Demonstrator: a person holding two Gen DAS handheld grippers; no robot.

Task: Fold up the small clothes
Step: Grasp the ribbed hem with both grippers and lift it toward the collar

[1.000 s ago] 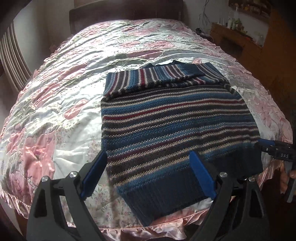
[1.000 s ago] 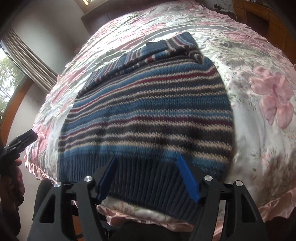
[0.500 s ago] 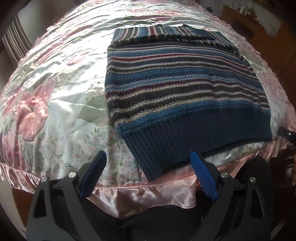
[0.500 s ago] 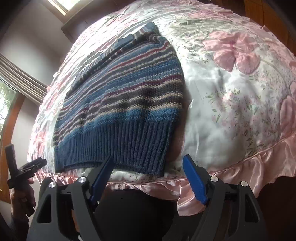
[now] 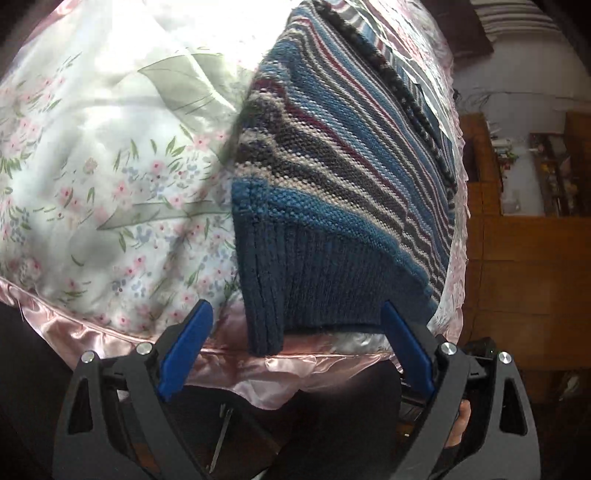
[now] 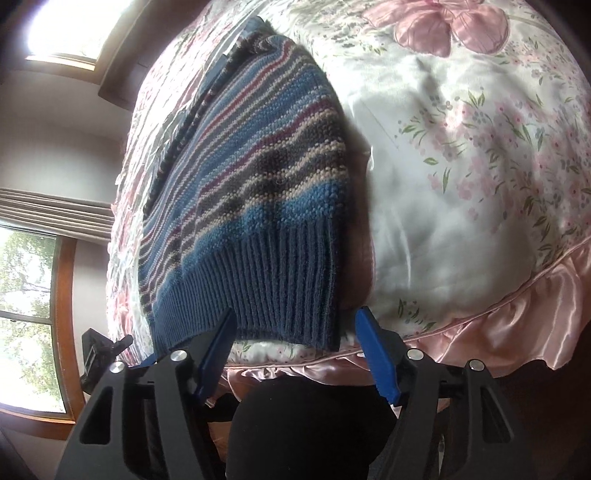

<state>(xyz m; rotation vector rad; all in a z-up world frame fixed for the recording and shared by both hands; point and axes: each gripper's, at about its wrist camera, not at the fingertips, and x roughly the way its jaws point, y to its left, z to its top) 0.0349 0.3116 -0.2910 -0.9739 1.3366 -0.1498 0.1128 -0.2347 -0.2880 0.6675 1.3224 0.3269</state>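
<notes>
The left gripper (image 5: 295, 347) and the right gripper (image 6: 295, 347) each hang wide apart, holding nothing, at the near corners of one striped knit sweater (image 5: 332, 184) lying flat on a floral satin bedspread (image 5: 110, 166), ribbed hem nearest.

Bedroom, daylit from one side.

Bed under a glossy floral bedspread (image 5: 110, 155), white ground with pink blossoms and a pink satin ruffle (image 6: 517, 325) along its edge. Wood-framed window (image 6: 26, 295) showing green trees outside, pleated curtain (image 6: 51, 216) above it; a second bright window (image 6: 70, 26) higher up. Pale plain wall (image 6: 55, 140). Opposite side: brown wooden cabinet (image 5: 524, 280), its shelves (image 5: 550, 173) cluttered with small items too blurred to identify.
</notes>
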